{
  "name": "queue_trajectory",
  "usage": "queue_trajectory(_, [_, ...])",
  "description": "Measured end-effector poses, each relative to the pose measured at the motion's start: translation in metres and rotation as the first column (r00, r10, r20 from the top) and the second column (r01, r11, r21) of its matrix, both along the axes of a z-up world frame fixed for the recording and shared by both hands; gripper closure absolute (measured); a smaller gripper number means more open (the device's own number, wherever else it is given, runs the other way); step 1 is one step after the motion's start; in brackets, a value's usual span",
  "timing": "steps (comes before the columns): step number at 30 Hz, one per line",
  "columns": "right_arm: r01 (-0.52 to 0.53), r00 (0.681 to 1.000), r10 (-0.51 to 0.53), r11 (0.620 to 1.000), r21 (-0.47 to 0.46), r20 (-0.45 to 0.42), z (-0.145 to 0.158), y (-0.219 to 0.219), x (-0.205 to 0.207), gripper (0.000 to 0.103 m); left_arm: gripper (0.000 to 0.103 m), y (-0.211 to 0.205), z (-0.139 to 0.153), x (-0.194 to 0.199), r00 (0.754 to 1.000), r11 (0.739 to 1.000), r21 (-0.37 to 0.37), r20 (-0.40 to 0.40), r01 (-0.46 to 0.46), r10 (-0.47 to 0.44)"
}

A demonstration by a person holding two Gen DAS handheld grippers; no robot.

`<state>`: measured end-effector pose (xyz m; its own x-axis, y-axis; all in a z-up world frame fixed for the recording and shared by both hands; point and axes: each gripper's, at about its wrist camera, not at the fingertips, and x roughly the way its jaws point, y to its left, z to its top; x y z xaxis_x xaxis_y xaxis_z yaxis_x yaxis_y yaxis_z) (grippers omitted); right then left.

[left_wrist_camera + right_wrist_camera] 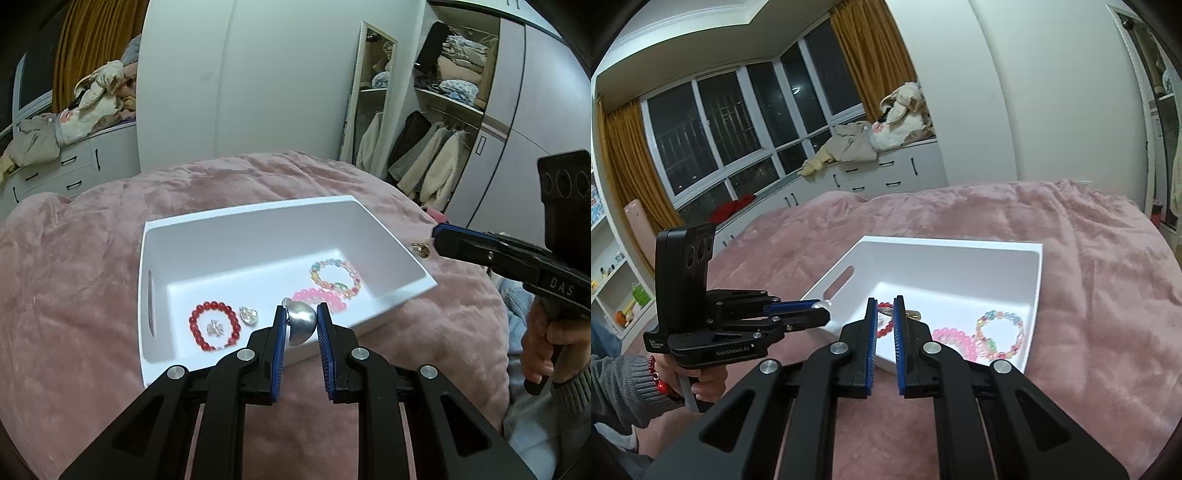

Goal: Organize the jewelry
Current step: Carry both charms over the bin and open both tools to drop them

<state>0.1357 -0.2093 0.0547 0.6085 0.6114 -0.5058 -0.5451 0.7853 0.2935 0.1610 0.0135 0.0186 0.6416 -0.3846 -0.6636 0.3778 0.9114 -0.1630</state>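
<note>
Two blue pads of my left gripper (300, 318) pinch a silver domed piece (302, 324) above the white tray's (243, 225) near edge; my right gripper (885, 308) hangs narrowly parted, holding nothing; inside the tray lie a red bead bracelet (213, 325), a pink bracelet (325, 297) and a multicoloured bracelet (335, 278); pink blanket (74, 266) beneath.

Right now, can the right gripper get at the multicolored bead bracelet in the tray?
Probably yes. The right gripper looks empty, and the multicolored bead bracelet lies uncovered in the open-topped white tray, touching only the pink bracelet.
</note>
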Motion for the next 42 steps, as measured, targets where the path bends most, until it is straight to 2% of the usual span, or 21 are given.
queue_trajectory(9, [0.069,0.998,-0.069,0.998,-0.005,0.011,-0.001,-0.006,0.028,0.094,0.081,0.004,-0.009,0.031,0.999,0.999,0.012,-0.028,-0.041,0.041])
queue_trajectory(18, [0.121,0.992,-0.123,0.990,-0.068,-0.022,-0.021,-0.005,0.058,0.094,0.081,0.005,-0.026,0.060,0.996,0.997,0.045,-0.062,-0.067,0.069])
queue_trajectory(27, [0.077,0.991,-0.089,0.990,-0.114,-0.097,-0.053,0.012,0.078,0.094,0.081,0.003,-0.062,0.083,0.982,0.991,0.089,-0.152,-0.098,0.111])
queue_trajectory(35, [0.054,0.992,-0.074,0.983,-0.178,-0.106,-0.066,0.028,0.081,0.093,0.081,0.000,-0.063,0.091,0.980,0.990,0.105,-0.163,-0.099,0.116])
queue_trajectory(38, [0.053,0.990,-0.076,0.982,-0.182,-0.121,-0.069,0.029,0.080,0.092,0.081,0.003,-0.067,0.096,0.972,0.990,0.079,-0.198,-0.115,0.128])
queue_trajectory(40, [0.051,0.989,-0.074,0.983,-0.176,-0.128,-0.069,0.028,0.080,0.086,0.080,0.005,-0.069,0.099,0.966,0.990,0.063,-0.221,-0.125,0.136])
queue_trajectory(41, [0.055,0.990,-0.076,0.984,-0.167,-0.121,-0.068,0.026,0.079,0.073,0.075,0.005,-0.070,0.100,0.964,0.990,0.061,-0.228,-0.129,0.139])
queue_trajectory(42, [0.058,0.990,-0.077,0.986,-0.156,-0.116,-0.067,0.025,0.078,0.056,0.073,0.007,-0.070,0.101,0.960,0.988,0.059,-0.238,-0.140,0.150])
